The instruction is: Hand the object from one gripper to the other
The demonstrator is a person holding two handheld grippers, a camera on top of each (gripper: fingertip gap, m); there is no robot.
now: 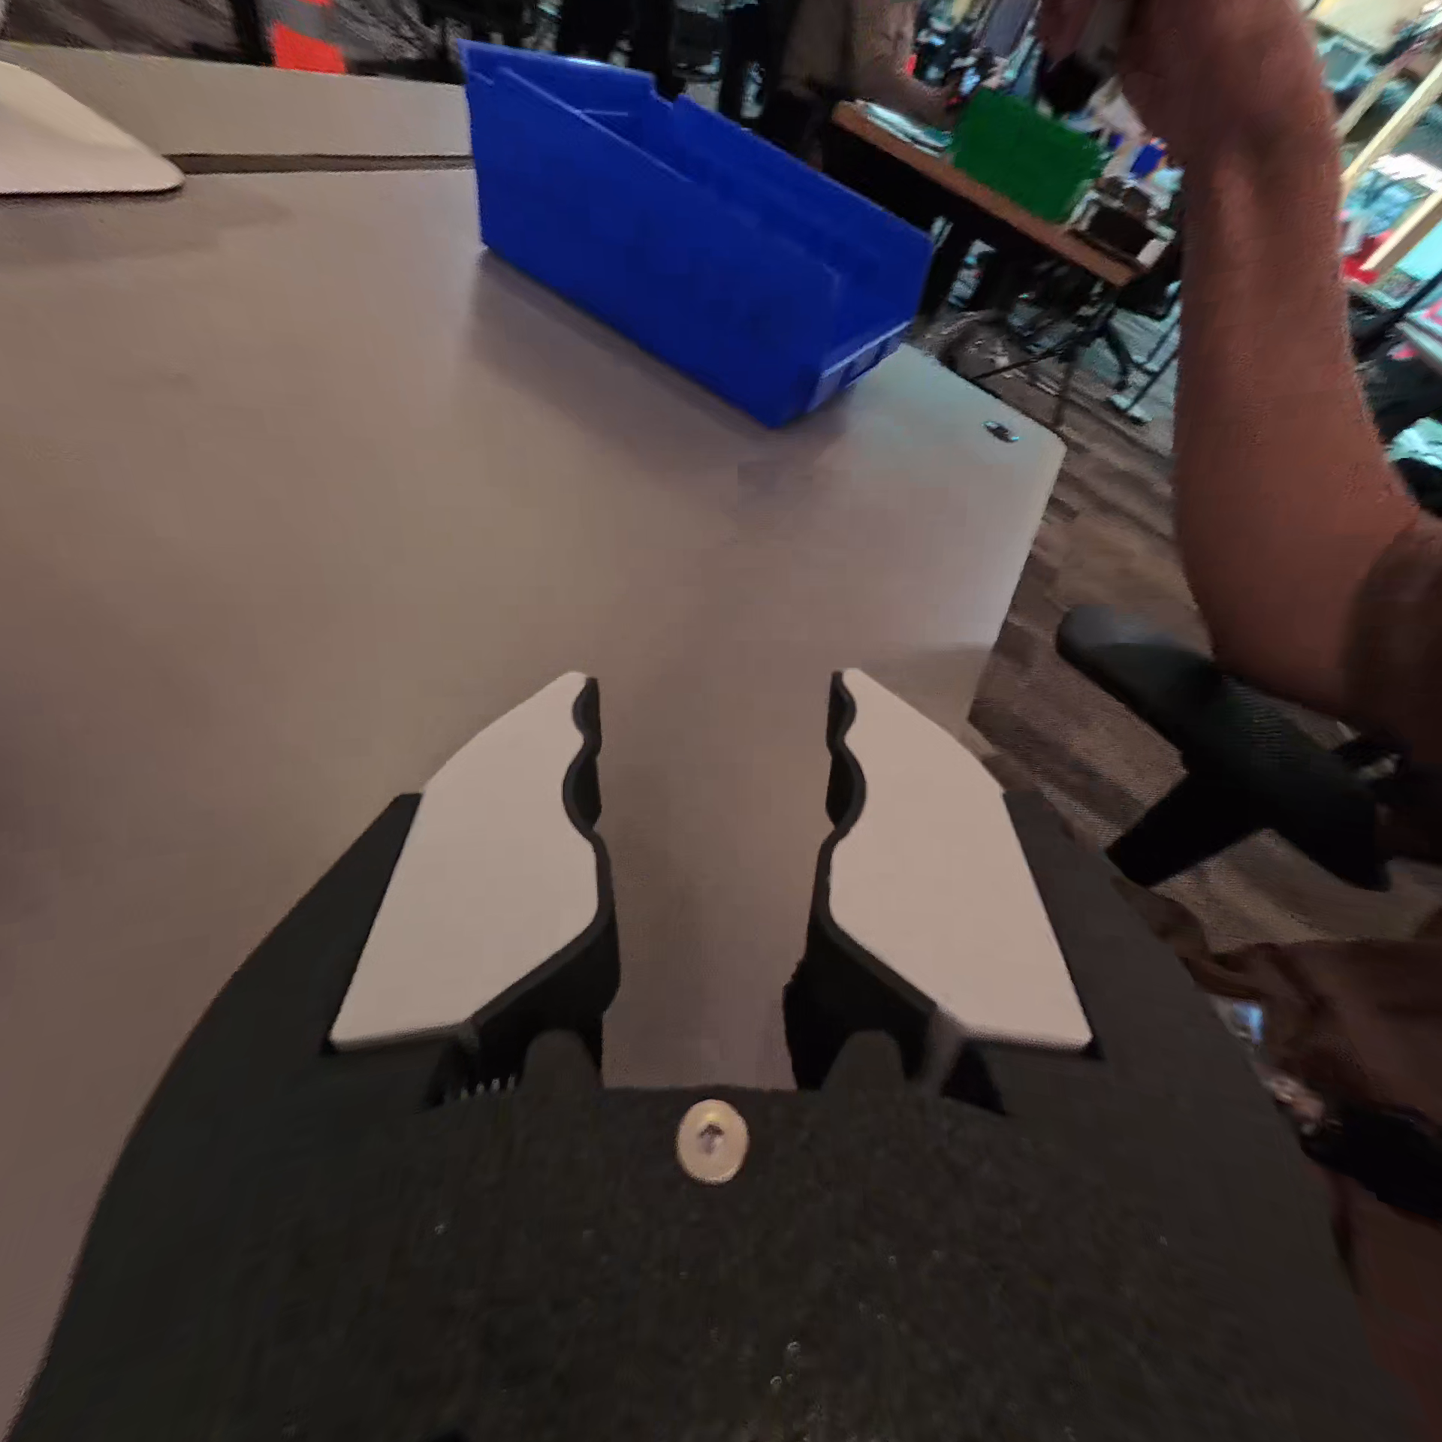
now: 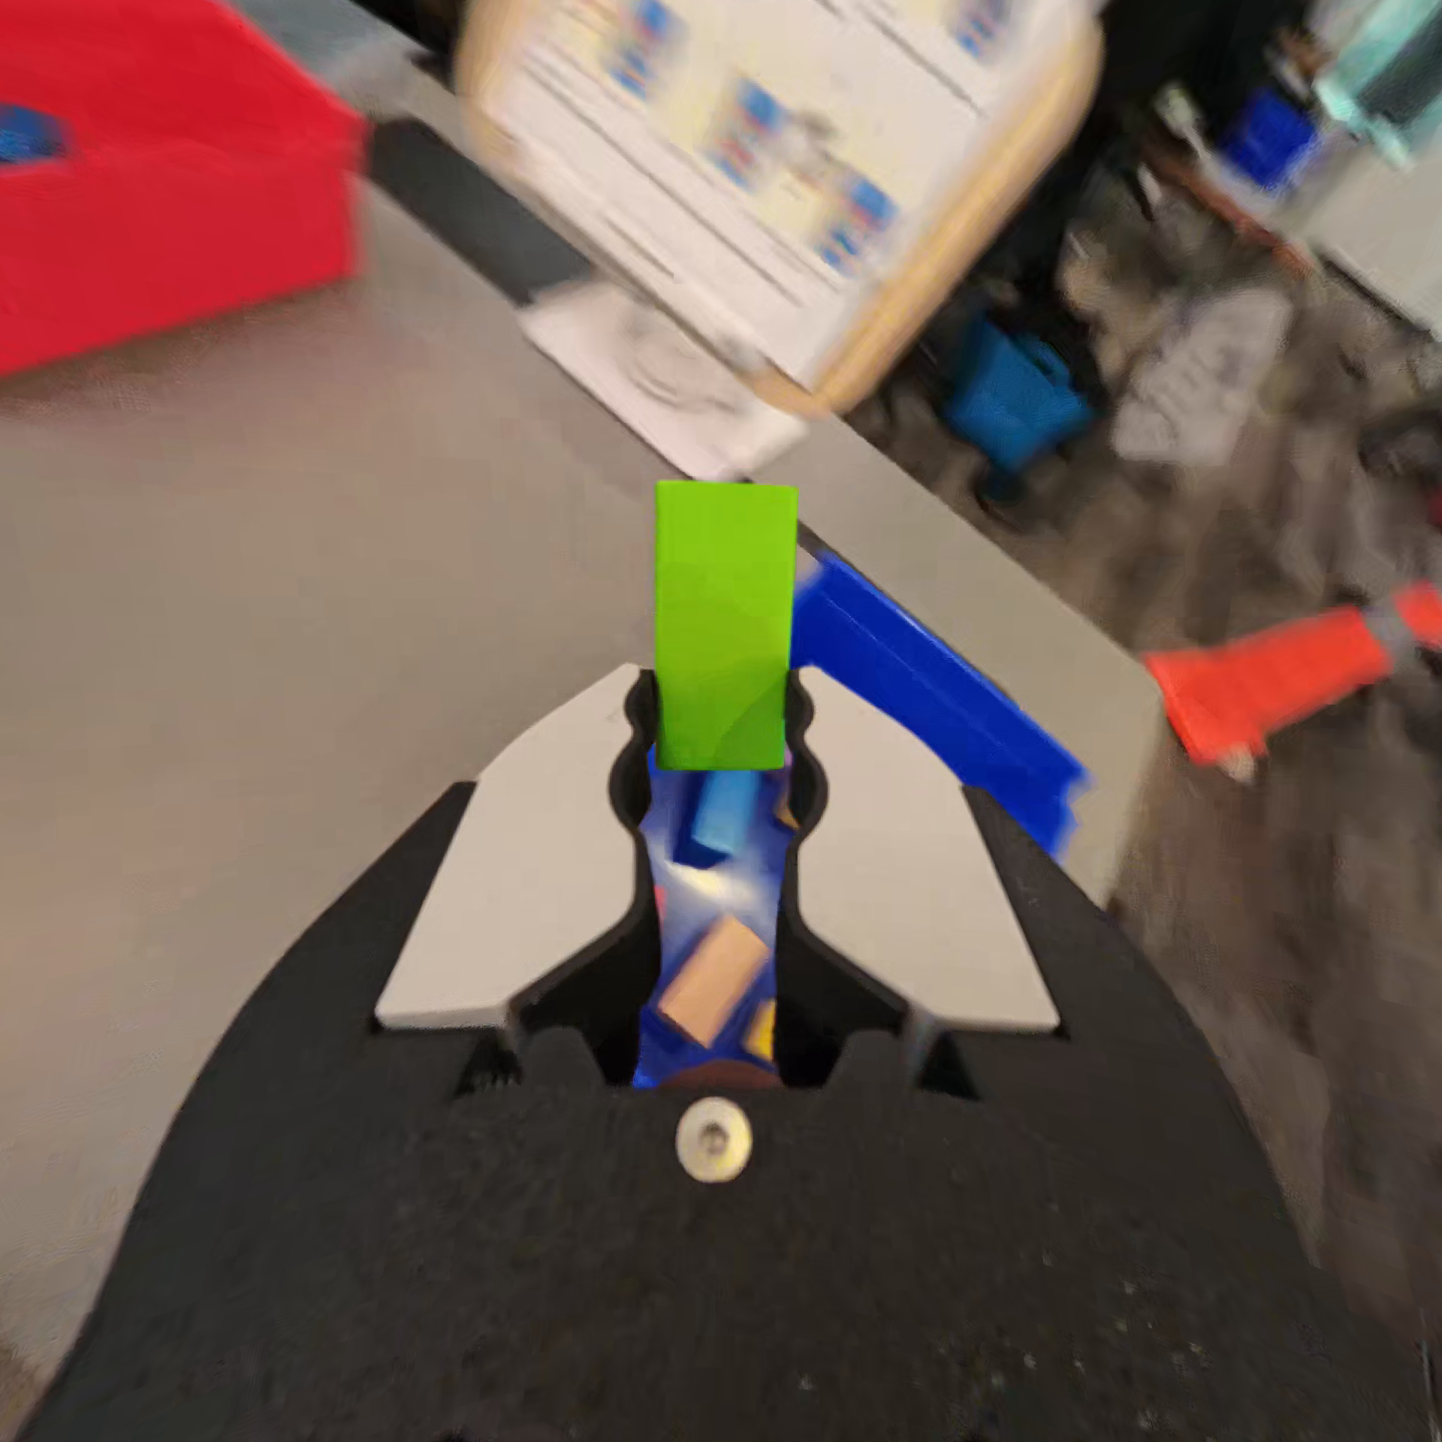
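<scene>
right gripper (image 2: 719, 706) fingers pinched on lower end of green block (image 2: 722, 616), held above blue bin (image 2: 928, 694) on desk (image 2: 234, 624). left gripper (image 1: 714, 749) fingers spread wide, holding nothing. block looks rigid, light, smooth-faced; take the free upper end, flat sides.

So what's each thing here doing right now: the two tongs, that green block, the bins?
Left tongs: open, empty, above the grey table.
Right tongs: shut on the green block.
Green block: gripped at its lower end, sticking out past the tips.
Blue bin: on the table near its edge; in the right wrist view it holds several blocks.
Red bin: on the table, blurred.
</scene>
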